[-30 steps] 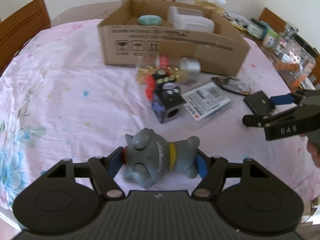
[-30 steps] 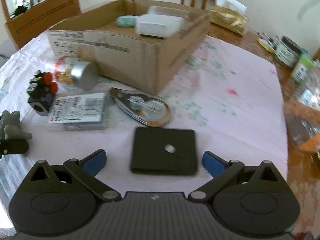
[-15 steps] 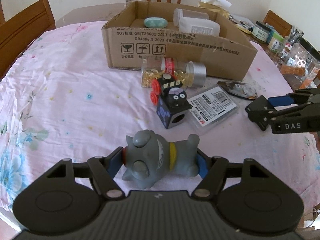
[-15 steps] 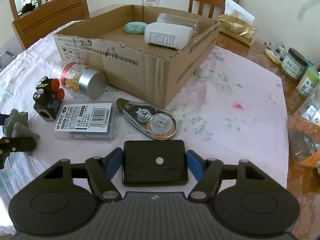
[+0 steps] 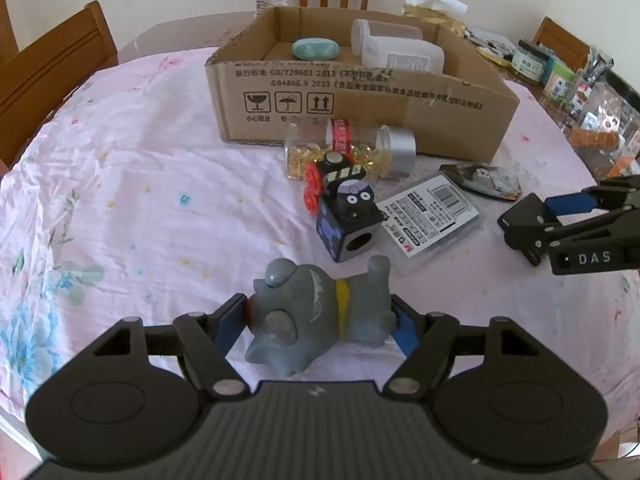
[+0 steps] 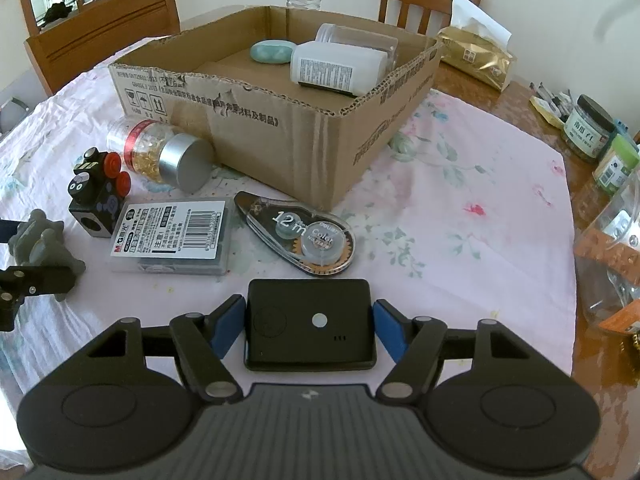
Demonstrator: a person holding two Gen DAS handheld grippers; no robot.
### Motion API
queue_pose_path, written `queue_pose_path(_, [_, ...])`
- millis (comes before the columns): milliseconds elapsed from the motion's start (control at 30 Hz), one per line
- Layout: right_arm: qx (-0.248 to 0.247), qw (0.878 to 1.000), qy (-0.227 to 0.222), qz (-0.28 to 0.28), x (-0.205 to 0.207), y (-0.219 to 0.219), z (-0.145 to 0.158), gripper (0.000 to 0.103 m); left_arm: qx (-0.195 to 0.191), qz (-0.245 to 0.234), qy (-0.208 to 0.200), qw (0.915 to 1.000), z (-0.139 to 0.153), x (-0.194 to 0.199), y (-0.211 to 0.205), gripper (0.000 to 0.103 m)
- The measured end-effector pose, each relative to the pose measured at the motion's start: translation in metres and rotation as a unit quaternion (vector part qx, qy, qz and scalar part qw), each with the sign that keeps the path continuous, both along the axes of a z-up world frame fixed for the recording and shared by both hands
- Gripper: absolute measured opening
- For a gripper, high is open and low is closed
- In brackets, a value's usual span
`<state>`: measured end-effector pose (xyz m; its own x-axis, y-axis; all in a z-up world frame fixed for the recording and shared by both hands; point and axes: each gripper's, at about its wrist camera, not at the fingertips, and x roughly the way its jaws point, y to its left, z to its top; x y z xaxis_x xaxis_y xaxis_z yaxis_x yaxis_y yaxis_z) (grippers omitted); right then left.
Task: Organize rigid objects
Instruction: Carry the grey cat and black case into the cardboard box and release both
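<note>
Your right tool (image 6: 308, 326) has just closed from wide apart onto the black flat device (image 6: 310, 322), its blue pads now pressing both short sides, with the device low over the table (image 6: 460, 216). Your left tool (image 5: 320, 320) is clamped on the grey rubber toy (image 5: 316, 314), its jaws having just eased slightly wider while the pads remain against the toy's ends. With both items gripped, the next step is judged to be carrying them to the cardboard box (image 6: 280, 136), which already holds a white bottle (image 6: 336, 66) and a teal oval (image 6: 272, 51).
</note>
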<state>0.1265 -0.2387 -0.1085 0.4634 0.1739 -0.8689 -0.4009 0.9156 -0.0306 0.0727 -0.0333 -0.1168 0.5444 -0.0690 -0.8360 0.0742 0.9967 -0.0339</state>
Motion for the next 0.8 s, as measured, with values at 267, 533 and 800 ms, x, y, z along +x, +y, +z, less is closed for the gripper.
queue_pose_path(267, [0.001,1.0,-0.001,0.005,0.001,-0.001,0.0,0.074,-0.025,0.011,0.014,0.9995,0.0,0.007,0.006,0.071])
queue_pose_path(533, [-0.007,1.0,0.005,0.006,-0.001,0.003,0.003,0.074,-0.003,-0.037,0.015,0.9992,0.018,0.011,0.009,0.071])
queue_pose_path(800, [-0.019,1.0,0.006,-0.006,0.001,0.006,0.016,0.074,0.014,-0.099,0.016,0.9948,0.044,0.022,0.013,0.071])
